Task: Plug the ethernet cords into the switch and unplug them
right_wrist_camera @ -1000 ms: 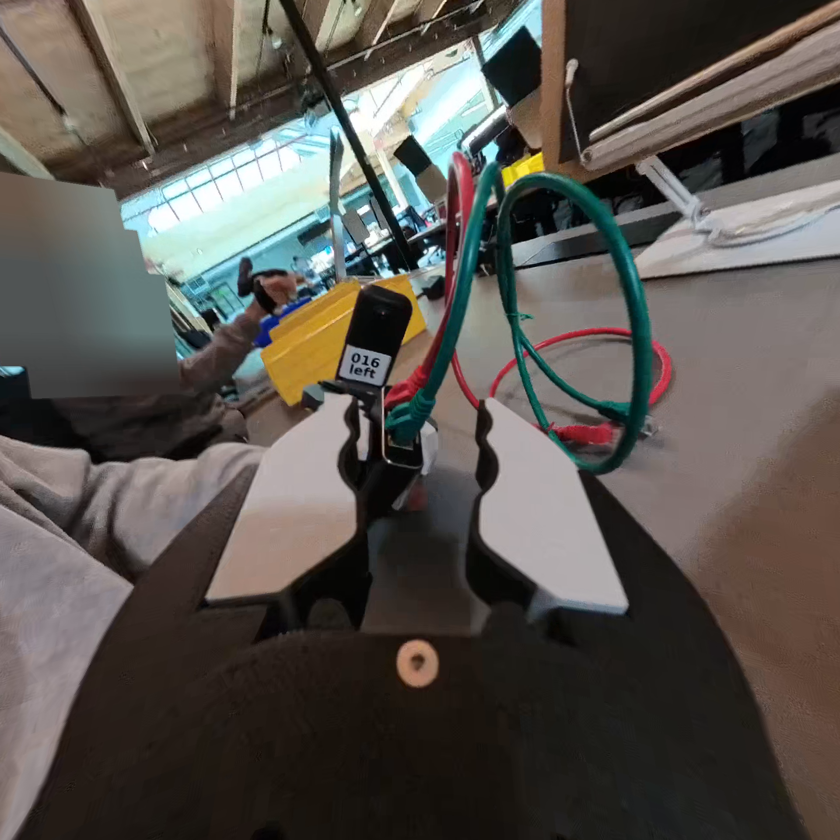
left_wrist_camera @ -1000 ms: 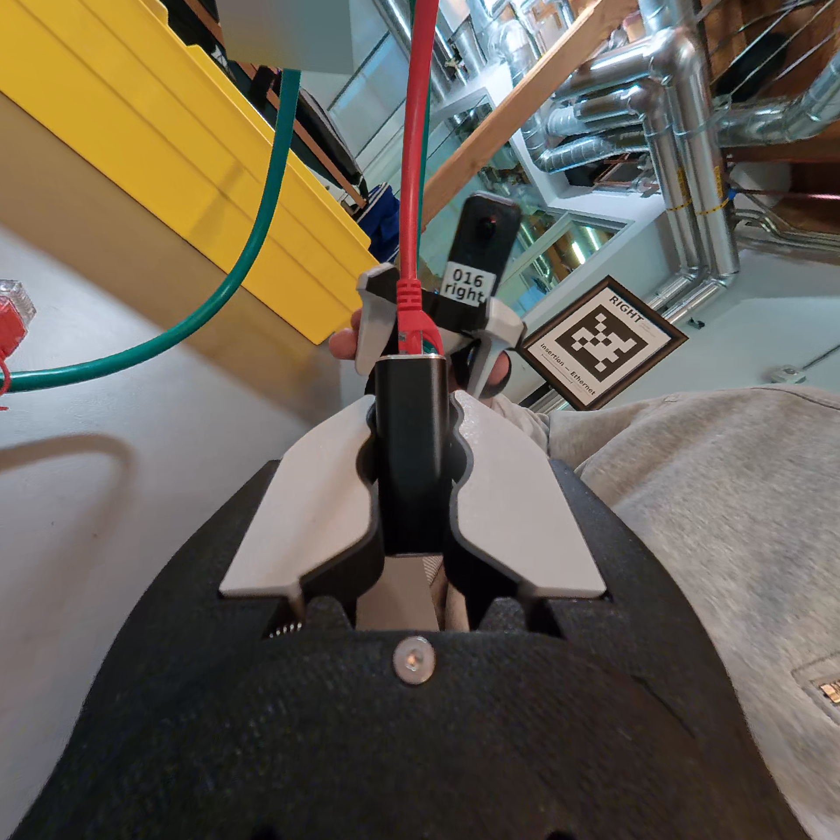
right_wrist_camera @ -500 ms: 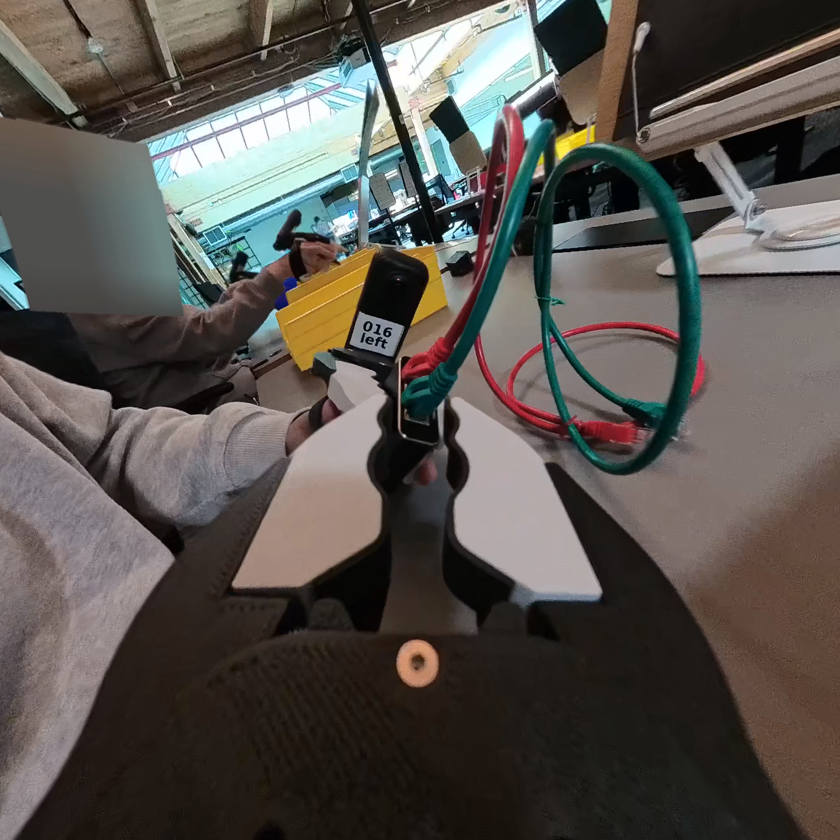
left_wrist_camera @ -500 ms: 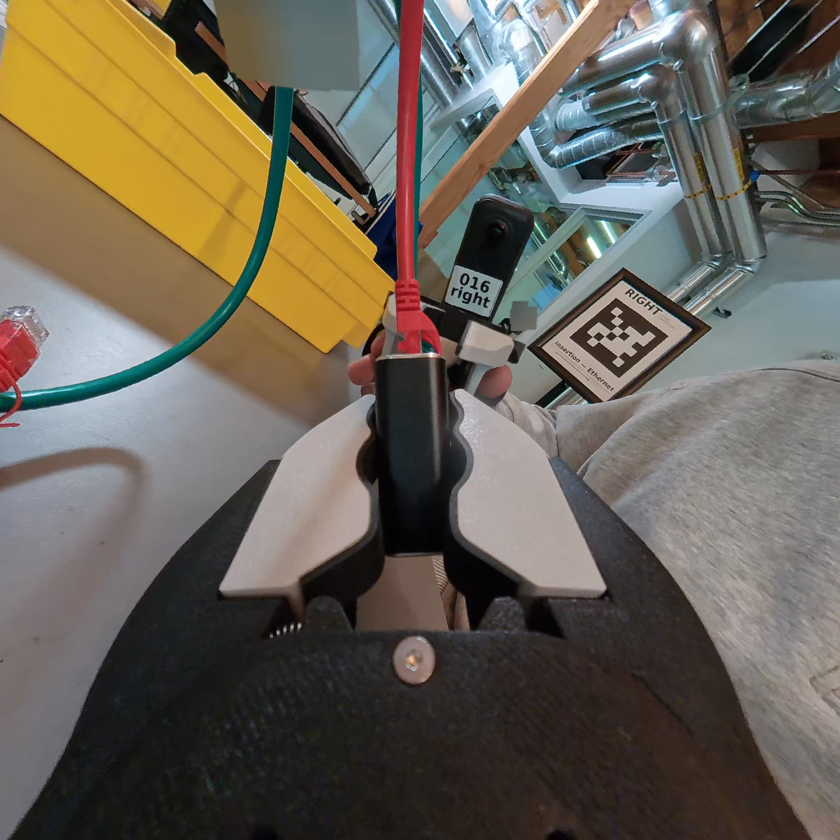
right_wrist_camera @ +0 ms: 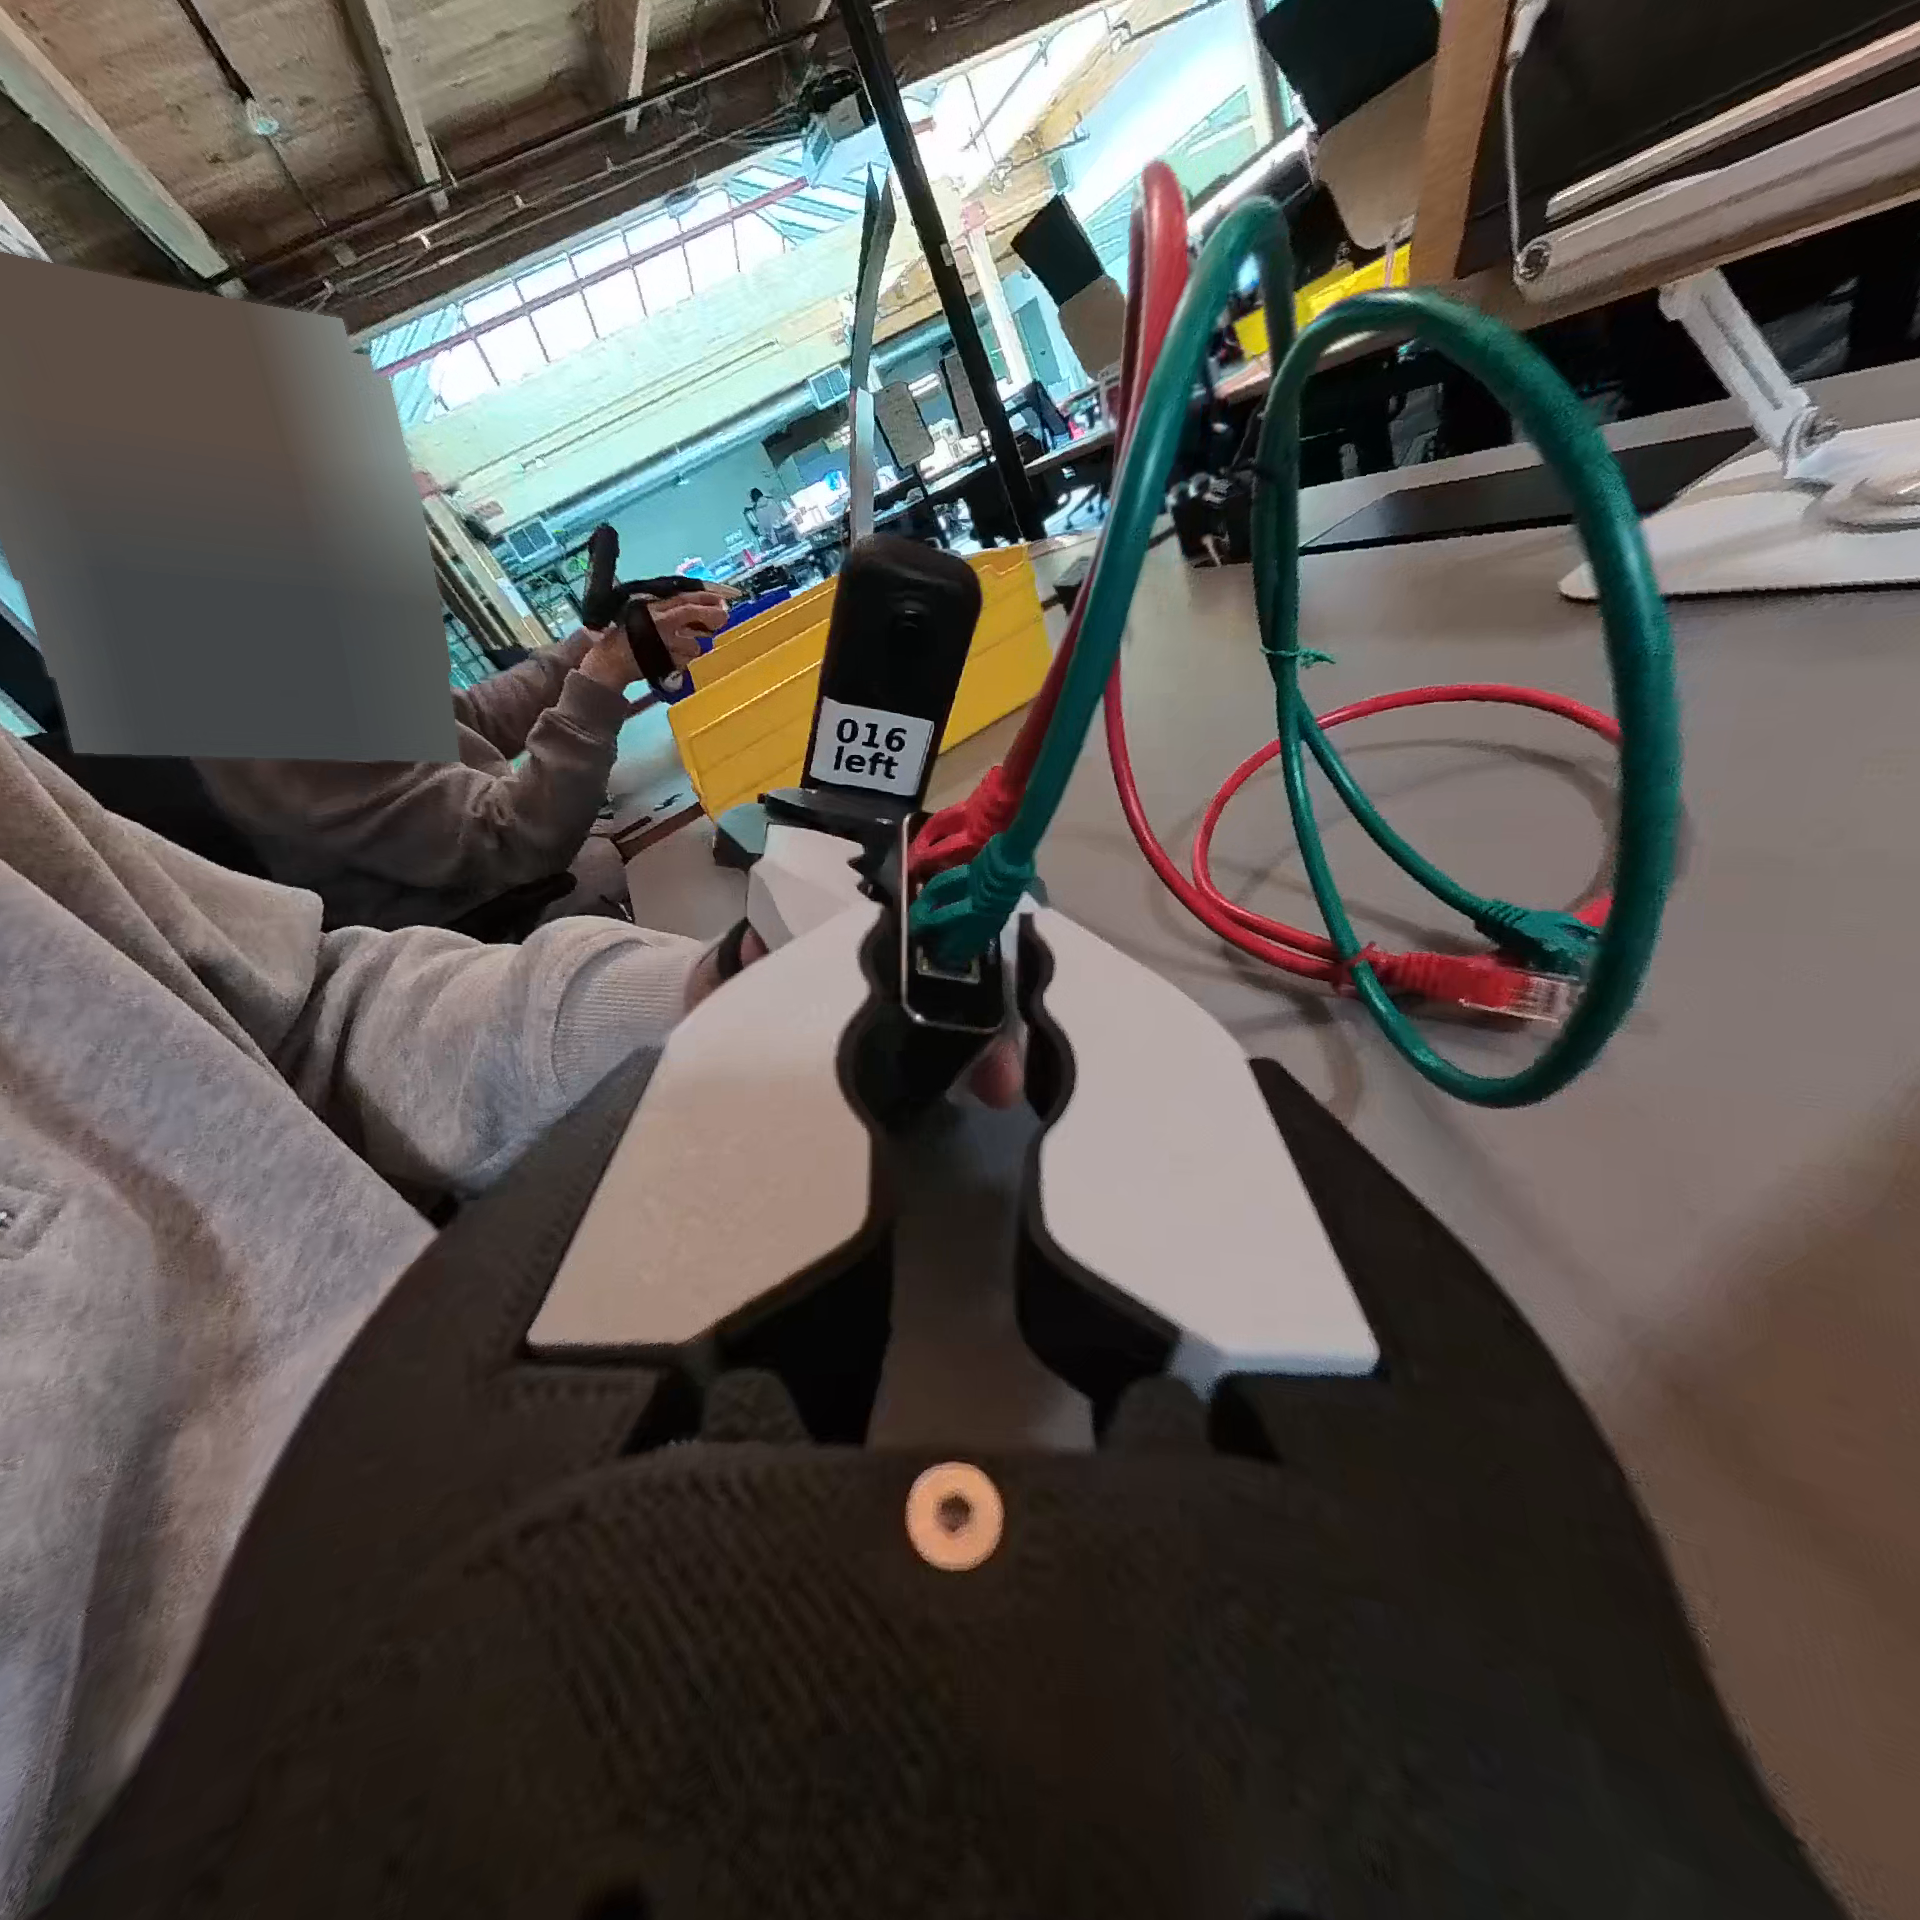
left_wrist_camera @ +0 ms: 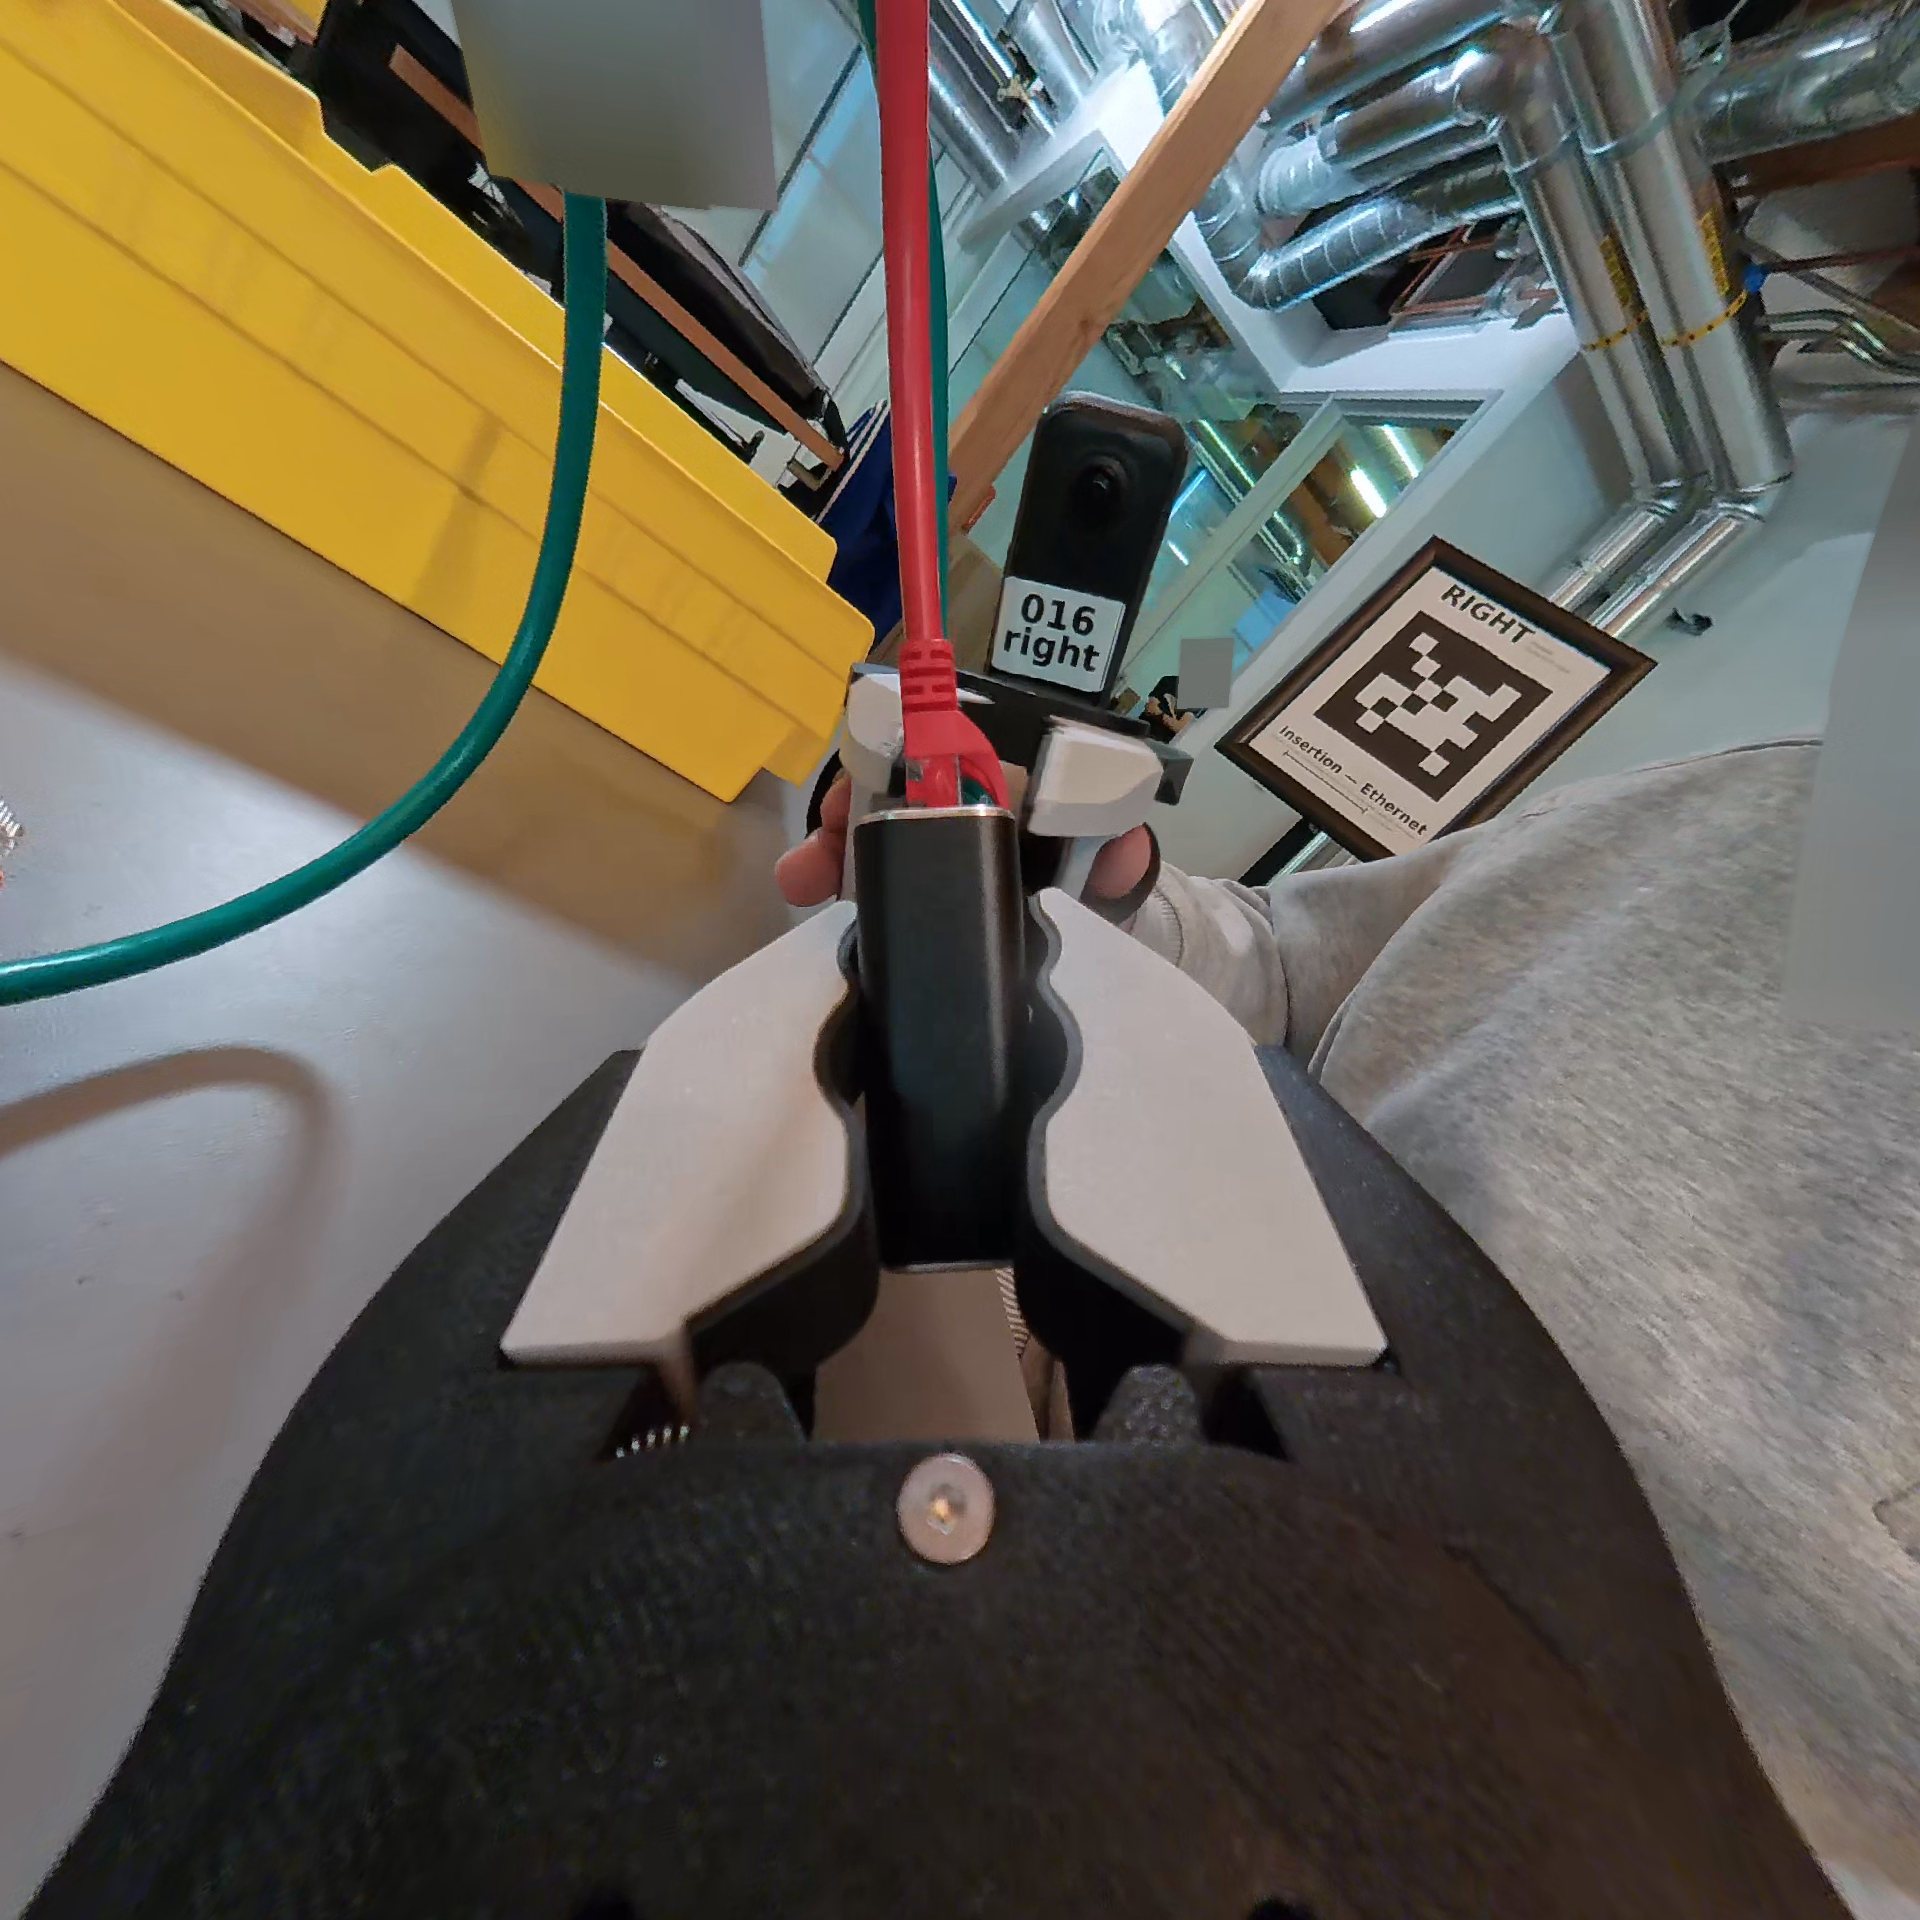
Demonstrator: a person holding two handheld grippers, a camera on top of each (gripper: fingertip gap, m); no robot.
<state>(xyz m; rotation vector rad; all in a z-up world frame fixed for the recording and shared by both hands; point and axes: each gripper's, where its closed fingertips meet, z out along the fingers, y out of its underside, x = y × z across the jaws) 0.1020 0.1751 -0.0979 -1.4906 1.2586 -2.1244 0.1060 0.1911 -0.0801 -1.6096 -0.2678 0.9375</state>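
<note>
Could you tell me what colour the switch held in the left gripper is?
Black; the switch shows best in the left wrist view.

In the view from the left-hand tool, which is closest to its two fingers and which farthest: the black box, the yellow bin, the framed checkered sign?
1. Black switch: clamped between the left gripper fingers.
2. Yellow bin: on the table, ahead to the left.
3. Framed checkered sign: standing farther back on the right.

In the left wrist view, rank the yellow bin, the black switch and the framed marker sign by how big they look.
1. yellow bin, largest, though it runs out of frame.
2. black switch
3. framed marker sign

The last two look close; the switch sits nearer the camera, so true sizes are unsure.
</note>
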